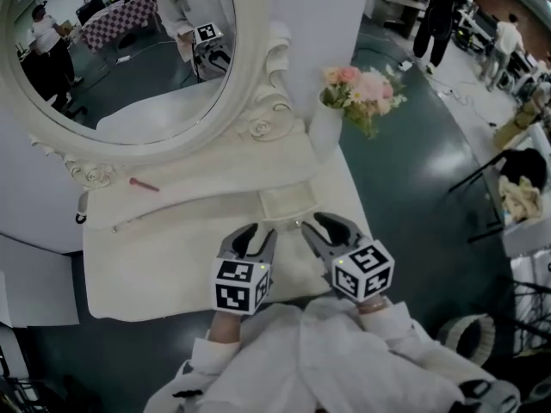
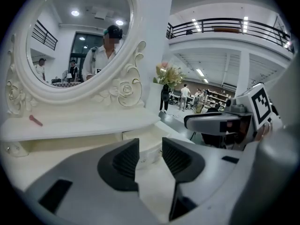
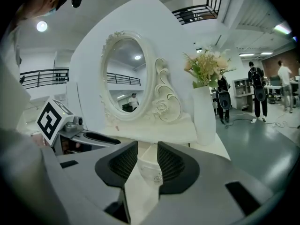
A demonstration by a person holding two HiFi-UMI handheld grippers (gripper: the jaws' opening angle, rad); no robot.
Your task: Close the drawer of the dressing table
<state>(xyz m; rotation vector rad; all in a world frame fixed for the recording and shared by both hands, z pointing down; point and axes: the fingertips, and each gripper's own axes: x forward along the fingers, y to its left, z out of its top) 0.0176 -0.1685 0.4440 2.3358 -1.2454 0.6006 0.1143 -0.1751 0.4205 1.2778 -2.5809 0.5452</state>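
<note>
**Drawer open, both grippers spread in front of it**

The white dressing table (image 1: 146,265) stands against the wall, with an oval mirror (image 1: 129,50) in a scrolled frame on top. The drawer (image 1: 288,203) is a small one at the middle of the raised shelf under the mirror. It stands pulled out over the tabletop, so it is not closed.

The left gripper (image 1: 258,233) is held low over the tabletop, just in front of the drawer and to its left. Its jaws are apart with nothing between the pads. In the left gripper view, only the tabletop and the drawer's near corner show in the gap.

The right gripper (image 1: 314,224) is close beside it, with its tips near the drawer's front right corner. Its jaws are also apart and grip nothing. In the right gripper view, the drawer front and its small knob (image 3: 158,177) show through the gap. I cannot tell whether the tips touch the drawer.

A white vase (image 1: 325,127) of pink flowers (image 1: 362,89) stands at the table's right end. A small pink object (image 1: 144,184) lies on the shelf to the left.
</note>
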